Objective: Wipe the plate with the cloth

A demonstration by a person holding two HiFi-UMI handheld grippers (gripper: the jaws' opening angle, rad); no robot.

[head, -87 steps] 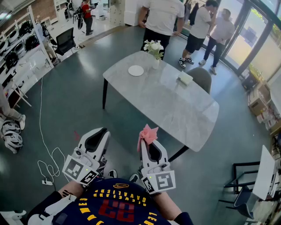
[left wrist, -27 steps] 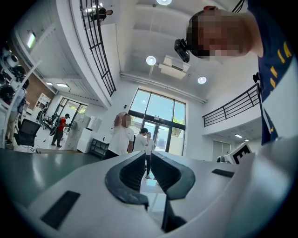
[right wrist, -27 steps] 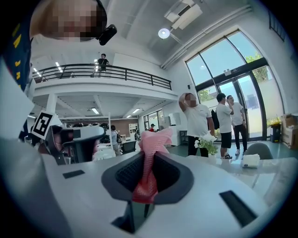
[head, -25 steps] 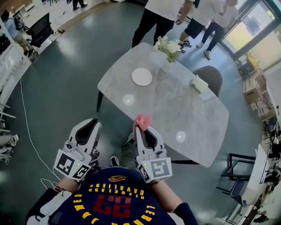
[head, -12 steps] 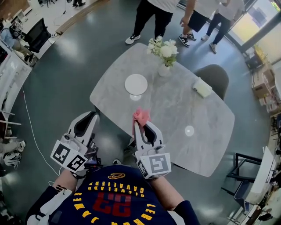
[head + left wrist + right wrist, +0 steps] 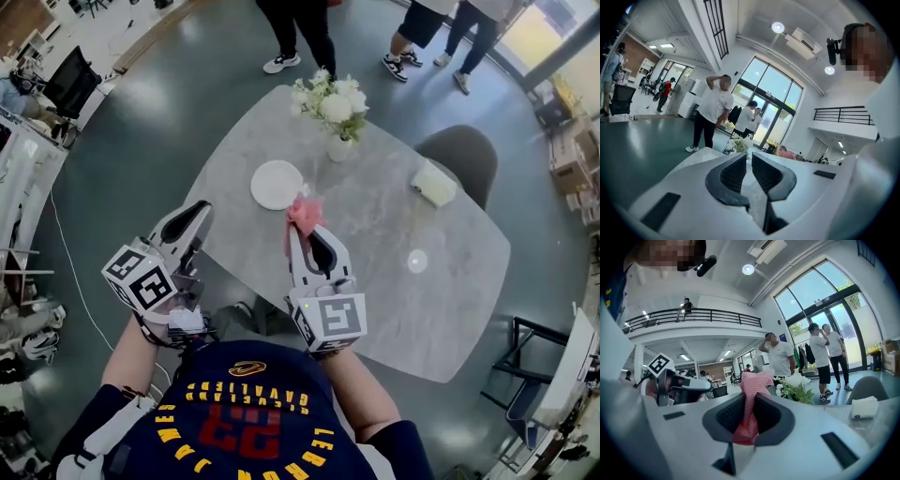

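The plate sits on the marble counter, toward its left end, just short of a vase of white flowers. It is small, round, white and looks bare, with no mark on it that I can make out. Being round, it has no long axis to line up with, so a wipe could come from any side.

From the right hand-held gripper the plate lies straight ahead and a little to the left. This gripper is clamped on a pink cloth, which is bunched between the jaws with a tuft standing past their tips. In the head view that tuft is just beside the plate's near right rim. Whether it touches the plate or hangs above it I cannot tell.

The left hand-held gripper is farther off, by the counter's near left edge. Its jaws stand a narrow gap apart with nothing between them.

The right one is the nearer, and I judge the coming move to be a short reach forward and left, lowering the cloth onto the plate.
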